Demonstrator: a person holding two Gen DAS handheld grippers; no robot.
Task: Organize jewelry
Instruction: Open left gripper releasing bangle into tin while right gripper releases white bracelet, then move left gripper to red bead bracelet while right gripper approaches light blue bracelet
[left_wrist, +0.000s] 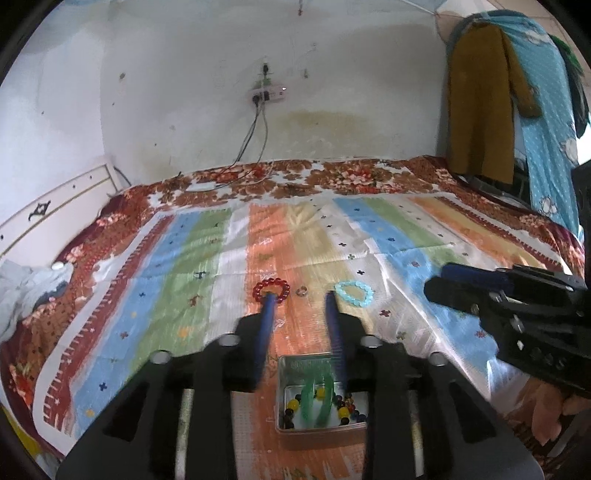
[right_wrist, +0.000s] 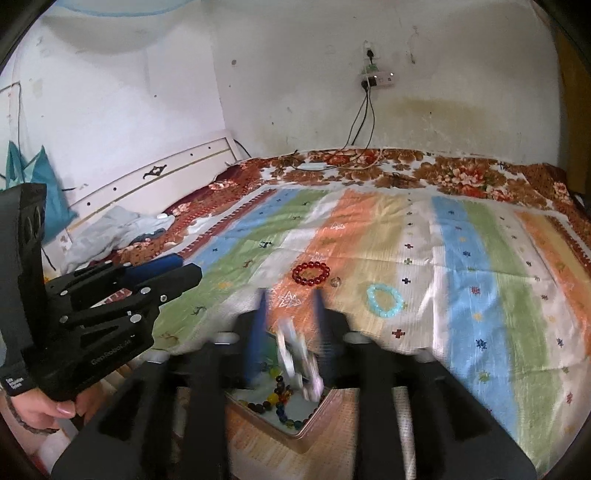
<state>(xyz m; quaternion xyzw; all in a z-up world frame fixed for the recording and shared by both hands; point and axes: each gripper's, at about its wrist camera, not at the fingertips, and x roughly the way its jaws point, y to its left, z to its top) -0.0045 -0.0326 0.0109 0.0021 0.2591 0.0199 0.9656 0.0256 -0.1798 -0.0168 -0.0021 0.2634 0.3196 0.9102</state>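
silver bracelet (right_wrist: 297, 360) blurred between parted fingers of right hand-held gripper (right_wrist: 290, 297), over tin (right_wrist: 314, 424)

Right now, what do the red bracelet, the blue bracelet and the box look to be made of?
Red bracelet: round translucent beads, glossy, probably glass or plastic. Blue bracelet: pale, milky beads, likely plastic or stone, too blurred to tell which. Box: thin grey shiny walls, seemingly tin.

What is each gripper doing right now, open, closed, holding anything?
Left gripper: open, holding nothing, above the box.
Right gripper: open; a blurred white bracelet sits between its fingers over the box, and grip cannot be told.
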